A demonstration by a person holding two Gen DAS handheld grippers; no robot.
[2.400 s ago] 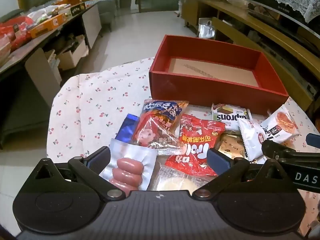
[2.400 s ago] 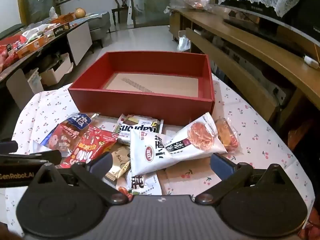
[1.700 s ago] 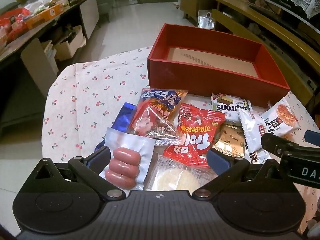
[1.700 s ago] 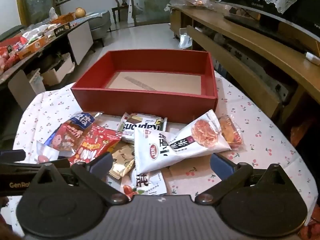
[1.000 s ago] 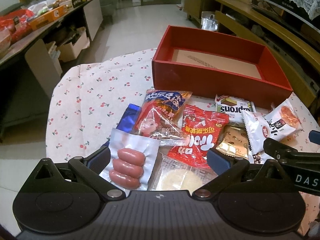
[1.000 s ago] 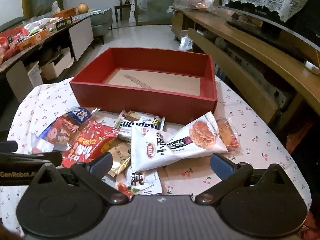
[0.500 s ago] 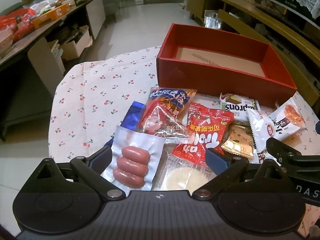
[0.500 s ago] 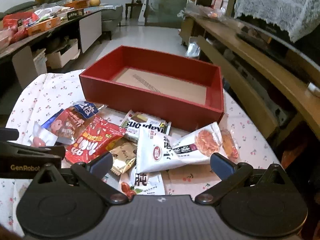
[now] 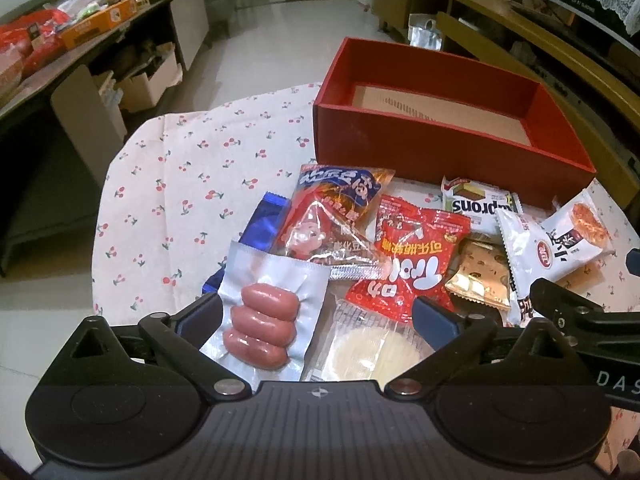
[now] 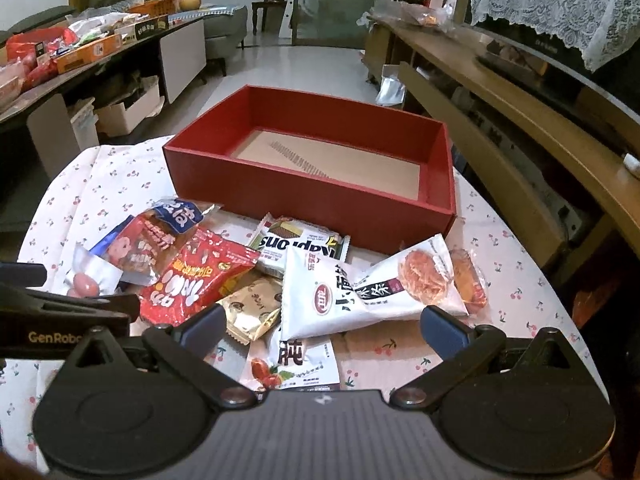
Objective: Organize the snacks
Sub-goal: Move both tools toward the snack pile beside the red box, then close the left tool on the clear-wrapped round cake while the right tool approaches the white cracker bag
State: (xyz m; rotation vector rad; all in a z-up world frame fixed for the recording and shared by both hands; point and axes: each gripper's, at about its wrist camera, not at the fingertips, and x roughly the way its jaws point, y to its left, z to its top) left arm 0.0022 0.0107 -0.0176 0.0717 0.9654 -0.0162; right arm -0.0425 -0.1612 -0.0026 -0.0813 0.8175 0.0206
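An empty red box point(image 9: 448, 148) point(image 10: 304, 192) stands at the far side of a cherry-print tablecloth. In front of it lies a pile of snack packets: a sausage pack point(image 9: 262, 320), a red candy bag point(image 9: 412, 256) point(image 10: 200, 276), a blue-and-red bag point(image 9: 332, 216), a wafer pack point(image 9: 478, 206) point(image 10: 298, 246), a gold packet point(image 10: 250, 308) and a white cracker bag point(image 10: 360, 288). My left gripper point(image 9: 316, 314) hangs open just over the sausage pack and a clear-wrapped round cake point(image 9: 376, 354). My right gripper point(image 10: 320, 326) is open above the white bag, holding nothing.
A long wooden bench point(image 10: 520, 128) runs along the right. A cluttered dark table point(image 9: 60, 40) with boxes beneath stands at the left. Bare tablecloth point(image 9: 192, 168) spreads left of the pile. Each gripper's side shows at the other view's edge.
Both grippers have shifted a little over the pile and stayed open. The right view has drawn back and turned slightly, so the red box sits more to the right. No snack has moved.
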